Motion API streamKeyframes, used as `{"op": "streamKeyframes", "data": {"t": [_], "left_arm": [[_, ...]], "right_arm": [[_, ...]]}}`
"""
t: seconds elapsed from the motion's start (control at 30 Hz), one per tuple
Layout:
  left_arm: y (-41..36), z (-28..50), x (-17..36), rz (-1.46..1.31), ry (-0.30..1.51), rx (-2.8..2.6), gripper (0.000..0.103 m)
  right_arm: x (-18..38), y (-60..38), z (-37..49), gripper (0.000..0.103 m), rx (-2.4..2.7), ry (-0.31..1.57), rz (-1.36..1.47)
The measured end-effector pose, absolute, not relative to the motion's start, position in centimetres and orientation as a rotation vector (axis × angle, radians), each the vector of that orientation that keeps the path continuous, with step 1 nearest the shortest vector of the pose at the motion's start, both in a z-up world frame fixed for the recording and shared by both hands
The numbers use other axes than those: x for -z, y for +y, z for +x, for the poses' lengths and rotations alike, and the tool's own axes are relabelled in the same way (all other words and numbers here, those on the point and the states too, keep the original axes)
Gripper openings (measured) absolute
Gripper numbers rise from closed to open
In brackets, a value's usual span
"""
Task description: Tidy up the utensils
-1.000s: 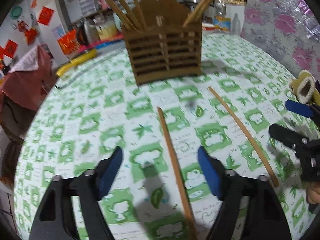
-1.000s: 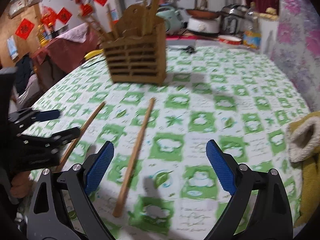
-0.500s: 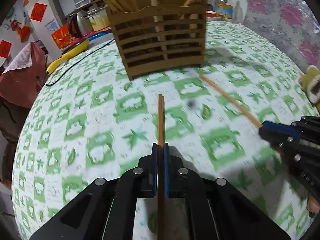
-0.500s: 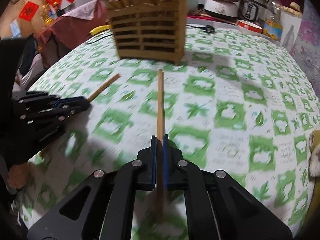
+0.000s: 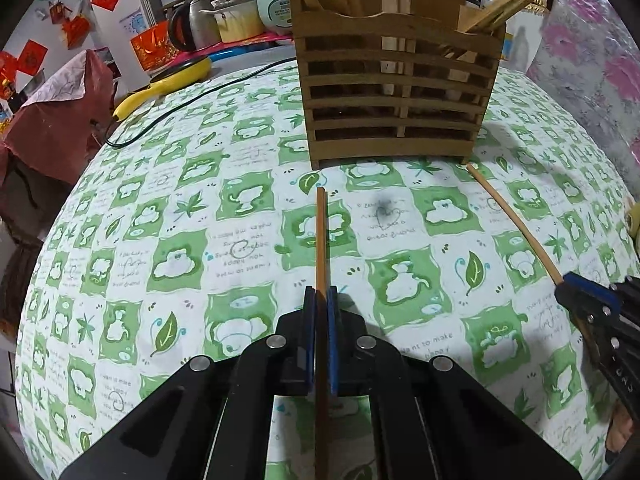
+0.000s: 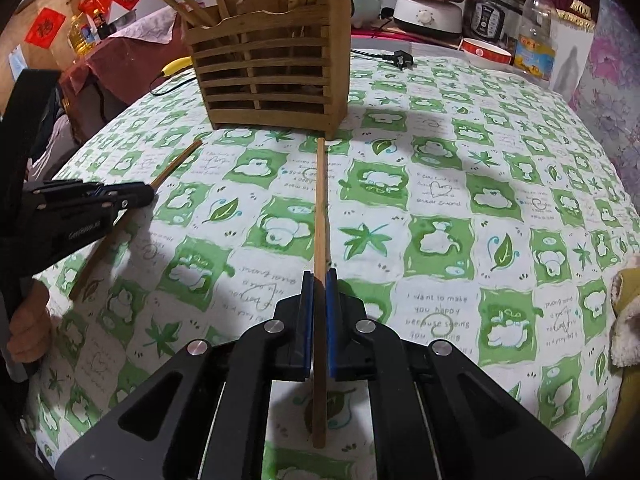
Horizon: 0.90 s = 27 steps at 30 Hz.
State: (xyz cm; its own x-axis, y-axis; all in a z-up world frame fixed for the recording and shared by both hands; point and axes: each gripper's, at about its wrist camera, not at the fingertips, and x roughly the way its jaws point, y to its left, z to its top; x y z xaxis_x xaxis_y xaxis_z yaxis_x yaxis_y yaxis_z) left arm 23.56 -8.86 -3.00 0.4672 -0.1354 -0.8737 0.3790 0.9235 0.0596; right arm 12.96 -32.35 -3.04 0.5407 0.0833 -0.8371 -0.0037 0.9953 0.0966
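A slatted wooden utensil holder (image 5: 394,92) stands on the green-patterned tablecloth, with several wooden chopsticks leaning in its compartments; it also shows in the right wrist view (image 6: 272,76). My left gripper (image 5: 320,296) is shut on a wooden chopstick (image 5: 321,236) that points at the holder. My right gripper (image 6: 319,280) is shut on a second chopstick (image 6: 320,204), whose tip reaches the holder's base. Each gripper shows in the other's view: the right one (image 5: 572,284) holding its chopstick (image 5: 516,224), the left one (image 6: 140,196) holding its chopstick (image 6: 176,164).
A black cable (image 5: 180,108) and a yellow handle (image 5: 160,88) lie at the table's far left edge. Kettle, rice cookers and an oil bottle (image 6: 534,36) stand behind the table. A fleece cuff (image 6: 628,316) lies at the right edge. Maroon cloth (image 5: 56,120) hangs beyond the left edge.
Both grippers went from open to shut, each on a chopstick, and have moved forward, closer to the holder.
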Motion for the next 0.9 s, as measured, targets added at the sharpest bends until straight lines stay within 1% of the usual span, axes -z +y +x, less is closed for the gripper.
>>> {"op": "streamKeyframes", "data": {"t": [0.1, 0.2, 0.27, 0.3, 0.33, 0.4, 0.6, 0.67, 0.7, 0.73, 0.8, 0.83, 0.9], "left_arm": [[-8.7, 24.0, 3.1, 0.261, 1.035, 0.294, 0.006], [-7.9, 25.0, 3.2, 0.225, 1.047, 0.289, 0.010], [-7.5, 25.1, 3.1, 0.210, 1.057, 0.274, 0.039], [-7.1, 25.1, 2.9, 0.191, 1.063, 0.274, 0.066], [-6.6, 25.0, 2.6, 0.160, 1.062, 0.276, 0.067], [-5.9, 24.6, 1.8, 0.126, 1.053, 0.301, 0.067], [-3.9, 22.2, 0.8, 0.061, 1.053, 0.313, 0.067], [-3.4, 20.9, 0.7, 0.069, 1.052, 0.316, 0.064], [-3.1, 20.0, 0.6, 0.080, 1.046, 0.315, 0.063], [-2.8, 19.1, 0.5, 0.088, 1.040, 0.317, 0.063], [-2.3, 17.7, 0.6, 0.096, 1.033, 0.325, 0.063], [-2.1, 17.1, 0.8, 0.106, 1.037, 0.327, 0.063], [-2.0, 16.0, 1.3, 0.129, 1.047, 0.339, 0.063]], "right_arm": [[3.0, -32.2, 12.5, 0.007, -0.057, 1.001, 0.091], [2.9, -32.0, 12.4, 0.008, -0.055, 1.000, 0.089], [3.0, -32.1, 12.4, 0.011, -0.058, 1.002, 0.097], [2.9, -32.2, 12.4, 0.017, -0.061, 1.000, 0.102], [2.6, -32.3, 12.3, 0.024, -0.071, 0.989, 0.115], [1.8, -32.5, 11.9, 0.029, -0.079, 0.950, 0.128], [0.1, -33.5, 9.7, 0.034, -0.054, 0.872, 0.188], [-0.3, -33.9, 8.7, 0.039, -0.043, 0.849, 0.205], [-0.5, -34.1, 8.3, 0.043, -0.036, 0.838, 0.208], [-0.7, -34.3, 7.6, 0.048, -0.023, 0.822, 0.211], [-1.1, -34.6, 6.4, 0.053, -0.012, 0.796, 0.222], [-1.2, -34.8, 6.0, 0.055, -0.008, 0.788, 0.226], [-1.2, -34.9, 5.4, 0.056, -0.005, 0.784, 0.230]]}}
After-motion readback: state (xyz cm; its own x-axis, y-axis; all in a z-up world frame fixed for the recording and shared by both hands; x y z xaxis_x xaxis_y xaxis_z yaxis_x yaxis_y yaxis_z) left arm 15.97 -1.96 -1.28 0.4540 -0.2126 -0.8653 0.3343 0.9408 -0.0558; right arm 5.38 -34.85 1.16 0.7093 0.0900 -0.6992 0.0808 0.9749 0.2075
